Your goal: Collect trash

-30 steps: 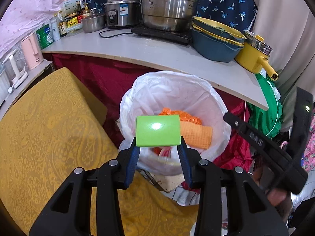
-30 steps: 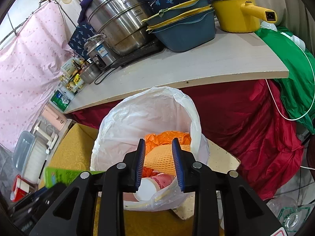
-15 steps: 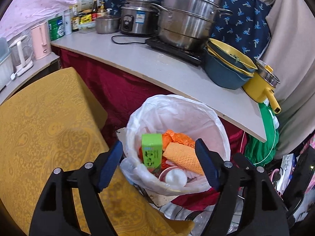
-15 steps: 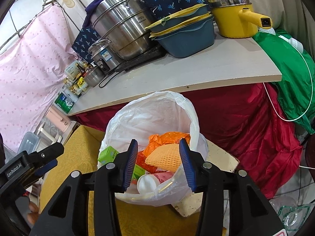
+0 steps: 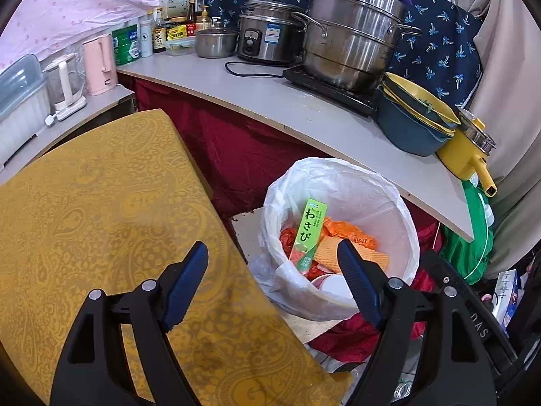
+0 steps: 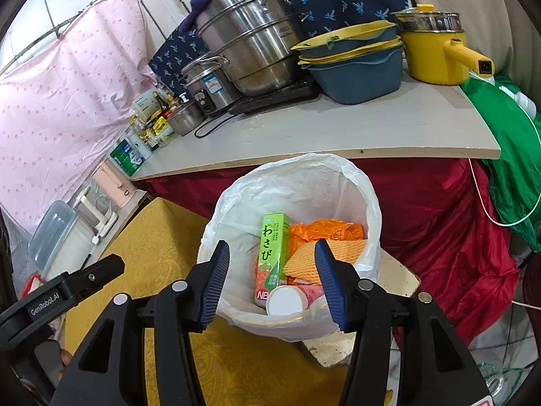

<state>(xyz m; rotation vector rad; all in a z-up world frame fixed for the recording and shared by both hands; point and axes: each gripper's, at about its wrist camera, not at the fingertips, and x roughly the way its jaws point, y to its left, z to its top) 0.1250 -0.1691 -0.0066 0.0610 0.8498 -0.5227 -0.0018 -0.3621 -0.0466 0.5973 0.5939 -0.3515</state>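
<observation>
deposit step judged complete: tall green cardboard wasabi box [image 6: 273,252] stands inside the white-lined plastic trash bin [image 6: 367,203] at frame centre, left gripper [image 5: 272,286] and right gripper [image 6: 272,279] both released and empty, next move calls for locating further trash.

Worktop [image 5: 257,101] and gold-cloth table [image 5: 101,203] as I see them.
On the grey worktop I count a steel steamer pot [image 5: 351,40] on a black hob [image 5: 331,91], a rice cooker [image 5: 267,37], a small lidded steel pot [image 5: 214,42], stacked blue and yellow basins [image 5: 412,121], a yellow handled pot [image 5: 466,152], and bottles and tins [image 5: 159,34] at the far end. The table's gold patterned cloth is all I see on it.
</observation>
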